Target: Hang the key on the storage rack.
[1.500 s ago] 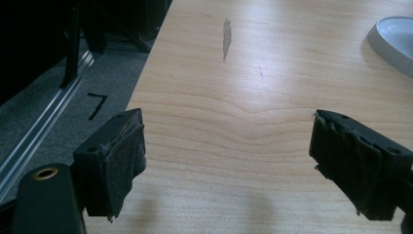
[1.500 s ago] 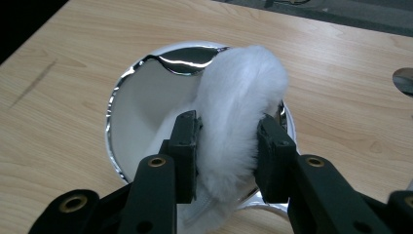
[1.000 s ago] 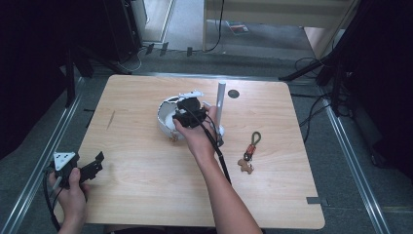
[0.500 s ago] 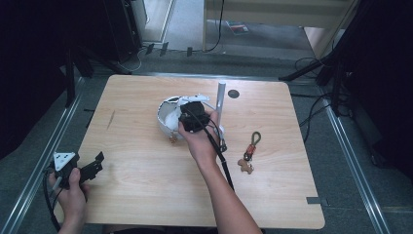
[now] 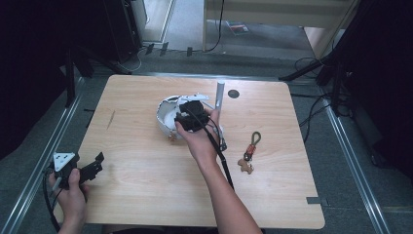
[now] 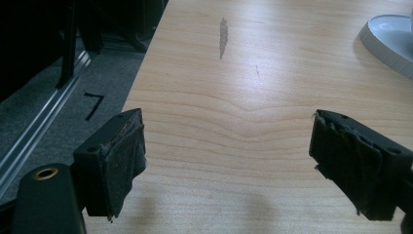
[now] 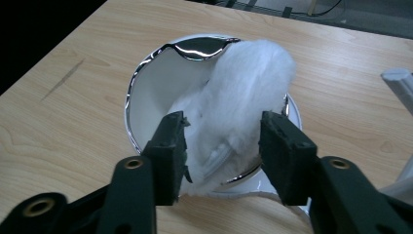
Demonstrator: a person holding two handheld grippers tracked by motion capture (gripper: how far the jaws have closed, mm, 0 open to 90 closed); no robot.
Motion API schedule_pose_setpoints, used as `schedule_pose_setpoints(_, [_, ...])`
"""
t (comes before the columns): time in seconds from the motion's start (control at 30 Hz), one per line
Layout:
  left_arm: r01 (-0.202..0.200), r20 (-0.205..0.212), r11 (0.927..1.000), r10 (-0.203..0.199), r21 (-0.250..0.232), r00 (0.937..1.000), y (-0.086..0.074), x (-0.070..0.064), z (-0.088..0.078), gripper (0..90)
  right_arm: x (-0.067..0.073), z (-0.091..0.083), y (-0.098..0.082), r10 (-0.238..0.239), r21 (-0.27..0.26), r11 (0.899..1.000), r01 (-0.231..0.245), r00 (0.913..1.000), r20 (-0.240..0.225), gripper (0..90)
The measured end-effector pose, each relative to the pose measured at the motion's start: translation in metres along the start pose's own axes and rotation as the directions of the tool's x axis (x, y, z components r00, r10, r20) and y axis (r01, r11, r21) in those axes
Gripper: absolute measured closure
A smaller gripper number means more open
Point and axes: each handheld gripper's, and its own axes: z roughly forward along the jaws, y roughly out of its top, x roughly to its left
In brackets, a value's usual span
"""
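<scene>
A white bowl [image 7: 141,73] with a shiny chrome rim stands near the middle of the wooden table [image 5: 146,195]. A fluffy white puff [image 7: 248,83] lies in it and rises over the far rim. My right gripper [image 7: 221,146] reaches down into the bowl [image 5: 163,114], its jaws pressed against both sides of the puff's lower part. From above, the right gripper [image 5: 187,114] covers most of the bowl. My left gripper [image 5: 99,163] hovers at the table's near left edge. In its own view the left gripper [image 6: 226,156] stands wide open over bare wood.
A white bar [image 5: 219,97] lies just right of the bowl, and a small dark disc [image 5: 234,93] sits beyond it. A keychain [image 5: 249,148] with a brown figure lies to the right. The bowl's edge [image 6: 389,39] shows far off in the left gripper view.
The right gripper has shifted slightly toward the person over the bowl. The left gripper has stayed where it was.
</scene>
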Motion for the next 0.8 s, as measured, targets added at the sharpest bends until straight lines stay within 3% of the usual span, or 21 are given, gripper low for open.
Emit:
schedule_pose_setpoints(0.2, [-0.002,-0.001,1.0000,0.002,0.002,1.0000,0.000,0.000,0.000,13.8,-0.003,-0.010,-0.003,-0.024,0.000,1.000,0.024,0.9997,-0.005,42.3])
schedule_pose_setpoints(0.57, [-0.007,-0.008,0.9999,0.007,0.008,0.9999,0.001,-0.001,0.001,13.8,-0.015,-0.031,-0.017,-0.031,0.075,0.997,0.035,0.9984,-0.046,30.1])
schedule_pose_setpoints(0.8, [-0.006,-0.008,1.0000,0.006,0.007,1.0000,0.001,-0.001,0.001,13.8,-0.021,-0.038,-0.028,-0.050,0.124,0.991,0.053,0.9984,-0.025,20.0])
